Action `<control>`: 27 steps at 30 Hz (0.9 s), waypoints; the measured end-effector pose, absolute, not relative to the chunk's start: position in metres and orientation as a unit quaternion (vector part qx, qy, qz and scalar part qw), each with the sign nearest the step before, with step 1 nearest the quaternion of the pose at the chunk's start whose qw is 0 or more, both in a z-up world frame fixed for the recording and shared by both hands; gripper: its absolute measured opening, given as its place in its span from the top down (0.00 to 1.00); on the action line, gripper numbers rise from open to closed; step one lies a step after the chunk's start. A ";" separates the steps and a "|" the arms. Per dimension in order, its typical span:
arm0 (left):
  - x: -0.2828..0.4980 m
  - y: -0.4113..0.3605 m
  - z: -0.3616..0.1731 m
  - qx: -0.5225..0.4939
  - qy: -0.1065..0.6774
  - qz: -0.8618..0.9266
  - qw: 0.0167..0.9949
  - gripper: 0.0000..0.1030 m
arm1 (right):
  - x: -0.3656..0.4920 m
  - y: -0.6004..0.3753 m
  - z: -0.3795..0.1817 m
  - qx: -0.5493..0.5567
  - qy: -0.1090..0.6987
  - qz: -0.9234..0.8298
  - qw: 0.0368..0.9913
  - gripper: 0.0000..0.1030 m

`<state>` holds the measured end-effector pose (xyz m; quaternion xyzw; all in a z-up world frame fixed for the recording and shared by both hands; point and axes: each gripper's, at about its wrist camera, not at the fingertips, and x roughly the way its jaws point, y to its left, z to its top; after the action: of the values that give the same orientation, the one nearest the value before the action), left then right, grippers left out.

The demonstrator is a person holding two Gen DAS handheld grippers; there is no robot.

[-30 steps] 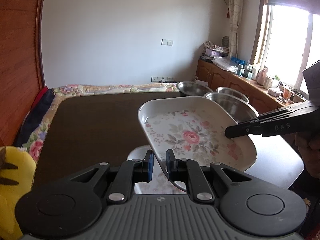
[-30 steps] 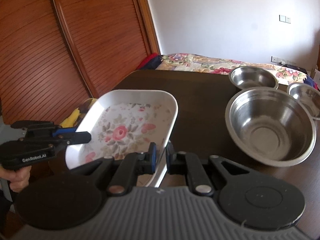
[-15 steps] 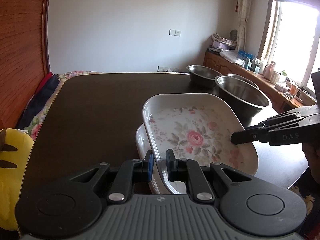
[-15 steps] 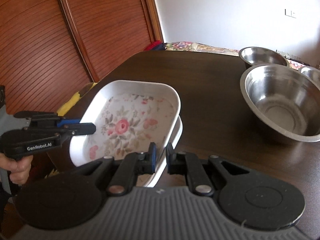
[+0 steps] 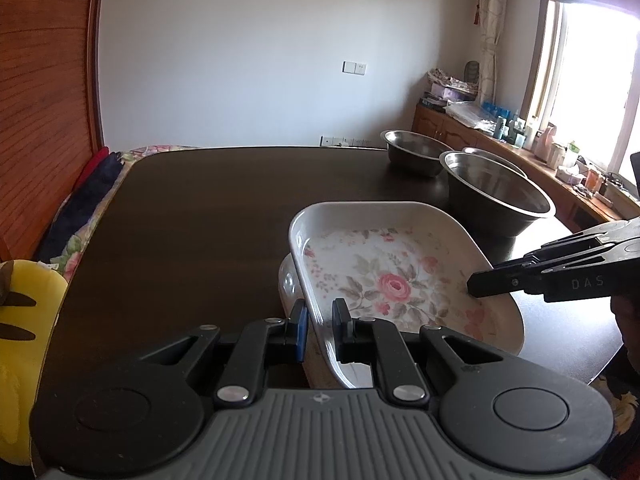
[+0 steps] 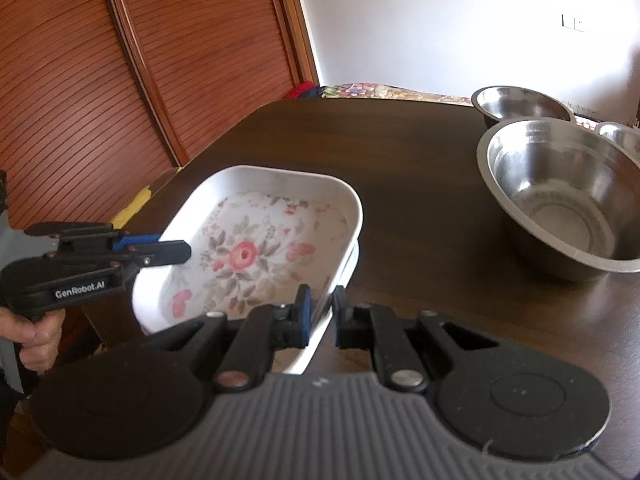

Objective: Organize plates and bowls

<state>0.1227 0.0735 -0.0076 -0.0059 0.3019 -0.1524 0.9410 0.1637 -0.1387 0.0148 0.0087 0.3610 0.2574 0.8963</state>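
Left gripper (image 5: 319, 322) clamped on the near-left rim of the floral plate (image 5: 394, 280) — blue pad outside the wall, black finger inside. Same gripper shows in the right wrist view (image 6: 168, 252), a hand (image 6: 30, 338) on its grip. Plate is tilted, left side up, sitting in a second white plate (image 5: 289, 286) below it at the near edge of the table (image 5: 200, 220); only that lower plate's left rim shows. Right gripper (image 6: 320, 314) clamped on the opposite rim of the floral plate, also visible from the left wrist view (image 5: 484, 282). Right of the plates — large steel bowl (image 6: 560, 196) near the table's right edge, a smaller steel bowl (image 6: 520, 104) behind it toward the far right corner, a third bowl (image 6: 618, 136) partly hidden behind the large one. Yellow object (image 5: 24, 320) off the table's near-left corner.
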 end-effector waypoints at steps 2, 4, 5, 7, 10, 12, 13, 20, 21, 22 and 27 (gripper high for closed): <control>0.121 0.074 -0.008 -0.002 0.300 -0.148 0.942 0.61 | 0.163 -0.137 0.016 0.000 0.358 0.256 0.898 0.88; 0.120 0.075 -0.008 0.001 0.299 -0.145 0.943 0.61 | 0.164 -0.137 0.018 -0.001 0.357 0.253 0.899 0.88; 0.120 0.076 -0.009 0.001 0.298 -0.143 0.944 0.61 | 0.165 -0.136 0.019 -0.002 0.356 0.252 0.900 0.88; 0.120 0.078 -0.009 -0.001 0.300 -0.140 0.944 0.61 | 0.166 -0.136 0.020 -0.002 0.356 0.251 0.900 0.87; 0.120 0.083 -0.012 -0.009 0.299 -0.140 0.944 0.61 | 0.165 -0.138 0.021 0.003 0.348 0.250 0.903 0.87; 0.120 0.084 -0.011 -0.012 0.296 -0.140 0.945 0.61 | 0.162 -0.139 0.022 0.003 0.336 0.250 0.908 0.87; 0.120 0.085 -0.010 -0.012 0.294 -0.138 0.946 0.61 | 0.159 -0.142 0.022 0.005 0.330 0.250 0.910 0.87; 0.108 0.079 0.005 -0.012 0.257 -0.138 0.957 0.59 | 0.138 -0.165 0.035 -0.003 0.264 0.235 0.935 0.87; 0.107 0.076 0.007 -0.012 0.251 -0.140 0.958 0.58 | 0.133 -0.169 0.037 -0.007 0.251 0.229 0.940 0.87; 0.105 0.071 0.010 -0.012 0.244 -0.142 0.959 0.57 | 0.129 -0.173 0.039 -0.011 0.242 0.224 0.944 0.87; 0.100 0.044 0.015 0.011 0.216 -0.152 0.964 0.42 | 0.111 -0.197 0.046 -0.020 0.189 0.190 0.963 0.87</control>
<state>0.0995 0.0442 0.0152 0.0107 0.2160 -0.1521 0.9644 0.1112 -0.1970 0.0455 -0.0204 0.1889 0.1898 0.9633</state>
